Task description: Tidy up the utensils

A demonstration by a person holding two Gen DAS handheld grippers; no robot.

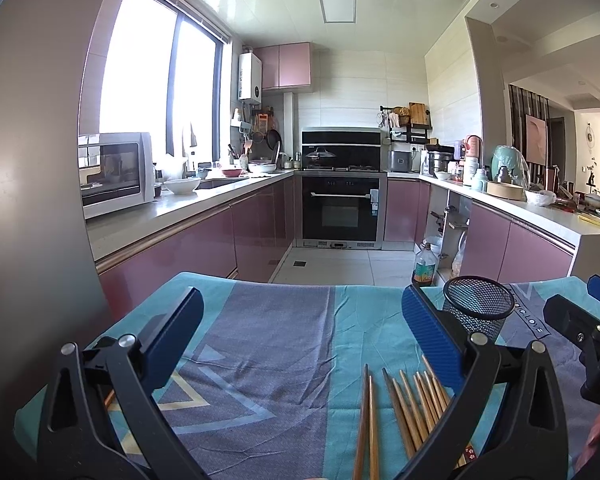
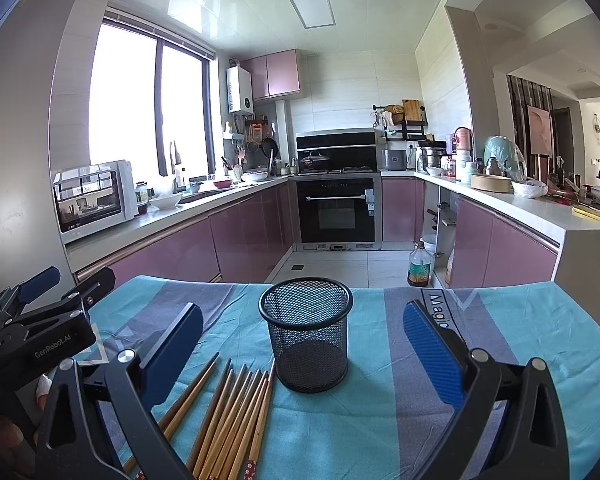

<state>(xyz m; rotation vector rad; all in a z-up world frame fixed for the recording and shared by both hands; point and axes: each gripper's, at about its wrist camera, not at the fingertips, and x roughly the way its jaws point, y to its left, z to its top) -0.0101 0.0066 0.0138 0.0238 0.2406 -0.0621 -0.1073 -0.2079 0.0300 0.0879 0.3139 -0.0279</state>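
Observation:
Several wooden chopsticks [image 2: 228, 416] lie side by side on the blue and teal cloth, just left of an empty black mesh cup [image 2: 306, 334] that stands upright. In the left wrist view the chopsticks [image 1: 404, 412] lie near my right-hand finger, and the mesh cup [image 1: 478, 306] stands beyond it. My left gripper [image 1: 300, 320] hovers open over bare cloth, holding nothing. My right gripper [image 2: 302, 334] is open too, its fingers spread to either side of the cup without touching it. Each gripper shows at the edge of the other's view.
The cloth-covered table [image 1: 260, 340] ends at its far edge above the tiled kitchen floor. Pink cabinets and counters run along both sides, an oven [image 2: 336, 212] at the back. An oil bottle [image 2: 419, 266] stands on the floor beyond the table.

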